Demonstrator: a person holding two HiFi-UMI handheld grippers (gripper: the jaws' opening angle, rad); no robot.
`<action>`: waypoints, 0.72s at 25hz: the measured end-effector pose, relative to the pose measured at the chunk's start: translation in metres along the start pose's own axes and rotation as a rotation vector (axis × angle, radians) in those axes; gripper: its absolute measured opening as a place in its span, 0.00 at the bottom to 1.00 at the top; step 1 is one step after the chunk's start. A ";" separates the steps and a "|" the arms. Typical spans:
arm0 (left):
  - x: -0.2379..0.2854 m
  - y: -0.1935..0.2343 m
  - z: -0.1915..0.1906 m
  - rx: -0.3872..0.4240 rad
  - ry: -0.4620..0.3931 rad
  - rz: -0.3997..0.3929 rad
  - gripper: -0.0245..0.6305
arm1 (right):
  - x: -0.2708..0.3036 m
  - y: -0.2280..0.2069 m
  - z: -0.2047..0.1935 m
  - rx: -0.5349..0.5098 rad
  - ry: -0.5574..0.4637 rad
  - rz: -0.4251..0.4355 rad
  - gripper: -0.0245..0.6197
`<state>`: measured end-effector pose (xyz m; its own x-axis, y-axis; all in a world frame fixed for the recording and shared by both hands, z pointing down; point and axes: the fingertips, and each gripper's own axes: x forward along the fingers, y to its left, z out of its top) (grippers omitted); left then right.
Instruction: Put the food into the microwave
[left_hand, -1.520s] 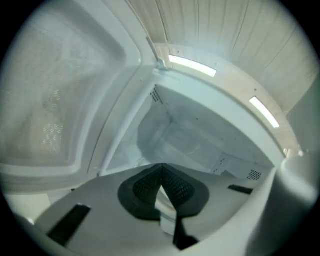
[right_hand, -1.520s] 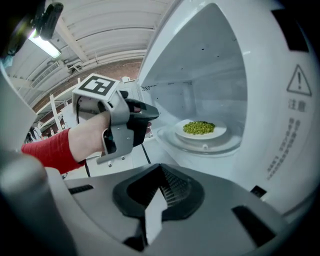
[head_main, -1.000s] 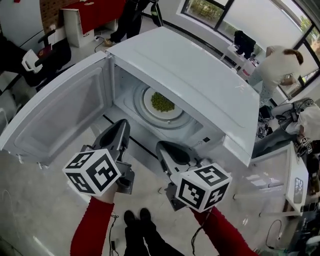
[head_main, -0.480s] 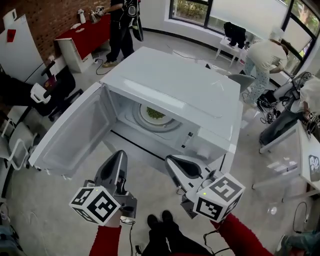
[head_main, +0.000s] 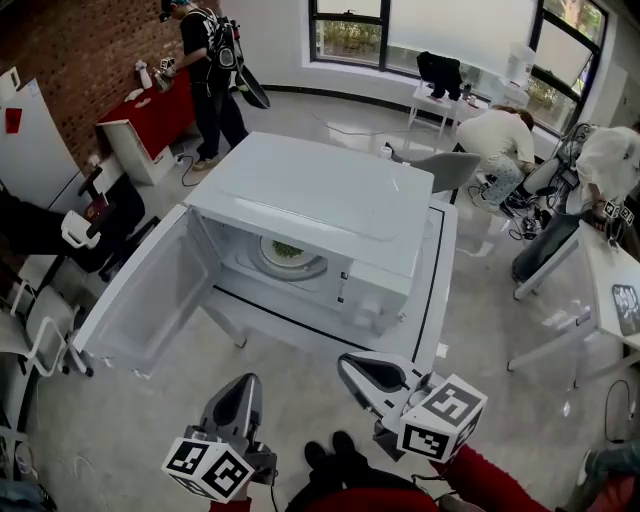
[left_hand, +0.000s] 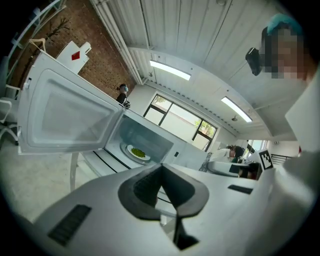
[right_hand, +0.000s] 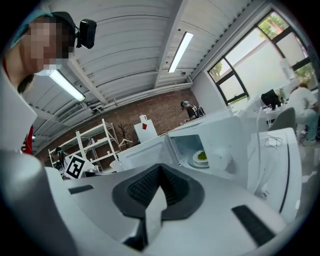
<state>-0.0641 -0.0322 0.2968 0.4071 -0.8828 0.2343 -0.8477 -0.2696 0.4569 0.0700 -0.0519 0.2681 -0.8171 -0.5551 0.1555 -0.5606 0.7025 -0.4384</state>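
A: Where is the white plate of green food (head_main: 287, 250)?
B: Inside the white box-shaped microwave (head_main: 330, 190), whose door (head_main: 150, 300) hangs open.
A: The grippers?
B: Left gripper (head_main: 242, 384), right gripper (head_main: 352, 366): jaws together, empty, well apart from the microwave.

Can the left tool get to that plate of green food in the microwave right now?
Probably, once it moves in: the door hangs wide open and nothing stands between the left tool and the plate, but the tool sits well back from the microwave.
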 end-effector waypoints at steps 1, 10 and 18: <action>-0.005 -0.002 -0.001 -0.004 0.002 0.001 0.05 | -0.003 0.001 0.001 0.004 -0.011 0.001 0.06; -0.029 -0.022 0.004 0.027 -0.041 0.019 0.05 | -0.025 0.012 0.005 0.007 -0.054 0.010 0.06; -0.040 -0.033 0.009 0.048 -0.060 0.020 0.05 | -0.031 0.020 0.006 -0.060 -0.054 0.016 0.06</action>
<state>-0.0554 0.0083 0.2652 0.3696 -0.9094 0.1908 -0.8714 -0.2680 0.4108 0.0848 -0.0230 0.2495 -0.8183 -0.5659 0.1006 -0.5563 0.7357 -0.3865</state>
